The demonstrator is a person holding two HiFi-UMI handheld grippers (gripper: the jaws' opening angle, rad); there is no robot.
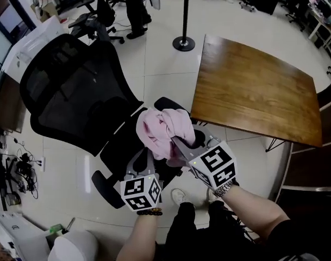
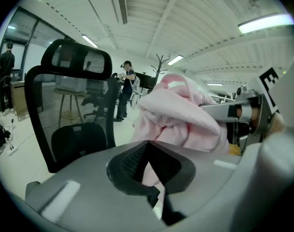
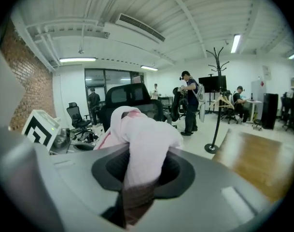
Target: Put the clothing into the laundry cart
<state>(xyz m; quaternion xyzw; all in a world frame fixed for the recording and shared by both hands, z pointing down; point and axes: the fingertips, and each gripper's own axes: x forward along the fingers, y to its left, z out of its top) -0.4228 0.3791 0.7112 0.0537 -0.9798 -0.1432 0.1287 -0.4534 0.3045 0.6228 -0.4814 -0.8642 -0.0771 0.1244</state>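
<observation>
Both grippers are up in front of the person, holding one bunched pink garment between them. The left gripper is clenched on the lower part of the bundle; its own view shows pink fabric pinched in the narrow gap between the jaws. The right gripper comes in from the right side and is clamped on a fold too, and in its own view a strip of cloth runs down through the jaws while the rest piles over them. In the head view the garment hangs in the air over the seat of a black mesh office chair; whether it touches the seat cannot be told. A wooden table stands just right of the chair. Farther back on the pale floor are a black pole on a round base and a standing person.
</observation>
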